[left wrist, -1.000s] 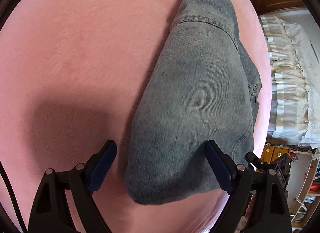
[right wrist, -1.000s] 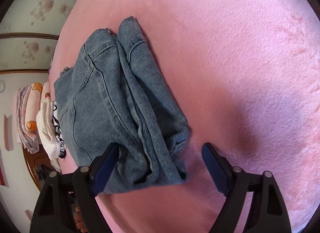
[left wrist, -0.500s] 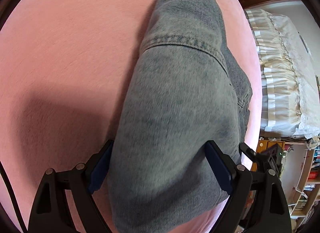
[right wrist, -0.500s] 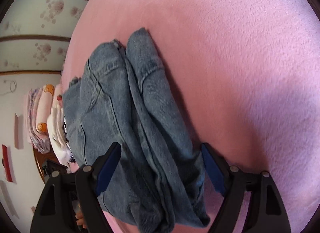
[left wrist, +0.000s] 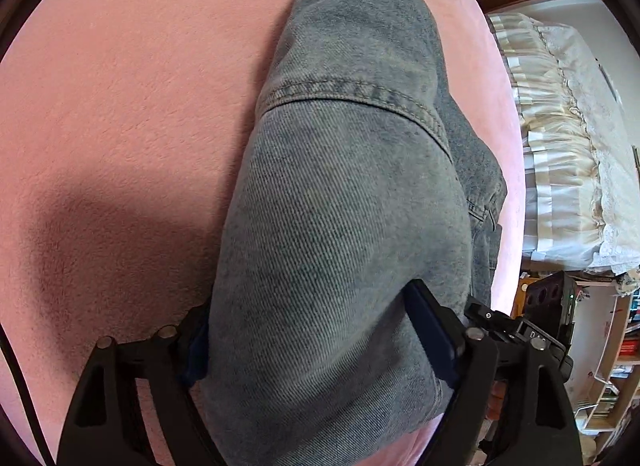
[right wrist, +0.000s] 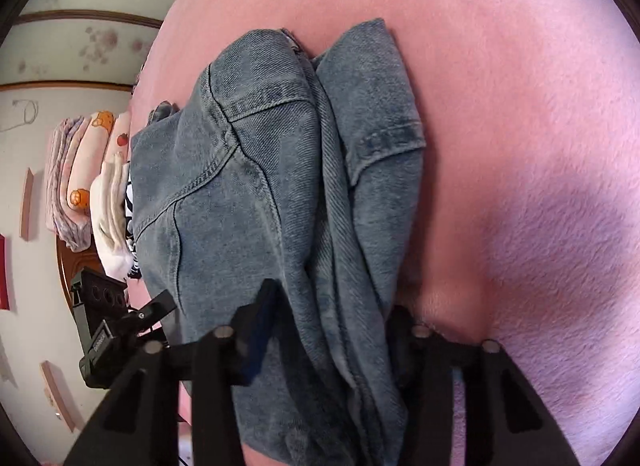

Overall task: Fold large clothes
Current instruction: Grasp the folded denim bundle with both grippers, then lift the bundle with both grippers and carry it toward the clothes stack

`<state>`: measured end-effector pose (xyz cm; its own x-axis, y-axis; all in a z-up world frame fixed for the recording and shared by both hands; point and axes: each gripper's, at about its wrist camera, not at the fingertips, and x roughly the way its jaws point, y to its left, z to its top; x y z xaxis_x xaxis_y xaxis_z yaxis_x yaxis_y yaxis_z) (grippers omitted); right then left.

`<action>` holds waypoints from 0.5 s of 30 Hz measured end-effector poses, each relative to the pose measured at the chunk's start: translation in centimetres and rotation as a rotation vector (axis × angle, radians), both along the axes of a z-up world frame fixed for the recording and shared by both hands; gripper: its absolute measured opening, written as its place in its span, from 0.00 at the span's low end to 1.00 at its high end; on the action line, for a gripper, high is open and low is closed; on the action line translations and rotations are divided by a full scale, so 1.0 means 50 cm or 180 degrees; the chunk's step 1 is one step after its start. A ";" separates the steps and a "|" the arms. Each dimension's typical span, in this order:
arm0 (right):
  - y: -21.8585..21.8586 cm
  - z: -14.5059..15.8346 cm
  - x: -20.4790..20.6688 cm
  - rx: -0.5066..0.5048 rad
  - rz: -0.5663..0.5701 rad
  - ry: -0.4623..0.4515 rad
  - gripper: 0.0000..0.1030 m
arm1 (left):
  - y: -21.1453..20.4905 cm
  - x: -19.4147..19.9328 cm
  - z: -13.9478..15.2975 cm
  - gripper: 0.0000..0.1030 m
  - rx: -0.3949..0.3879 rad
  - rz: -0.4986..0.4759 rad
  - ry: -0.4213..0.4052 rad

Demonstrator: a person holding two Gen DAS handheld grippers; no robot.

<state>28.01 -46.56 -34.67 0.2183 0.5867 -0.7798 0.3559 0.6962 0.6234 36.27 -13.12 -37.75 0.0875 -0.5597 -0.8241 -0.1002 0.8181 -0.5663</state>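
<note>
Folded blue-grey jeans lie on a pink plush blanket. My left gripper straddles one end of the bundle, its jaws still wide with the thick denim between them; its left pad is hidden behind the cloth. My right gripper is at the other end of the jeans, its jaws closed in on the stacked layers and pressing the denim from both sides. The pink blanket lies to the right of it.
A cream ruffled bedspread and shelves stand past the blanket's right edge in the left wrist view. Folded clothes are stacked at the left in the right wrist view, with the other gripper's body below them.
Both grippers have slid forward over the ends of the jeans. The right gripper's jaws have closed in on the denim; the left jaws stay about as wide as before.
</note>
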 end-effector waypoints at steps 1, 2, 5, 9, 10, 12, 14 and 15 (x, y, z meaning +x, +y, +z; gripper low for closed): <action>0.001 0.002 0.000 -0.0017 0.0021 -0.0003 0.28 | -0.002 -0.002 0.004 0.75 0.0014 0.0010 0.0001; 0.002 0.006 0.000 -0.0010 0.0029 -0.0023 0.26 | -0.006 -0.005 0.008 0.71 0.0049 0.0009 -0.0016; 0.006 0.019 0.000 -0.0063 0.0077 -0.0065 0.21 | -0.015 -0.012 0.025 0.61 0.0158 0.0030 -0.0070; 0.023 0.041 0.005 -0.0284 0.0199 -0.0118 0.19 | -0.024 -0.028 0.058 0.47 0.0326 0.0111 -0.0184; 0.030 0.047 0.008 -0.0337 0.0220 -0.0132 0.18 | -0.028 -0.029 0.065 0.44 0.0375 0.0118 -0.0202; 0.044 0.058 0.012 -0.0412 0.0240 -0.0158 0.18 | -0.042 -0.031 0.083 0.41 0.0516 0.0119 -0.0250; 0.046 0.069 0.010 -0.0485 0.0283 -0.0196 0.17 | -0.055 -0.031 0.096 0.38 0.0622 0.0103 -0.0284; 0.051 0.074 0.012 -0.0516 0.0302 -0.0213 0.17 | -0.058 -0.033 0.104 0.38 0.0658 0.0105 -0.0302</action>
<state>28.60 -43.98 -30.96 0.2224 0.4750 -0.8514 0.2454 0.8179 0.5204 34.63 -16.04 -32.54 0.1856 -0.3752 -0.9082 -0.0830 0.9149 -0.3950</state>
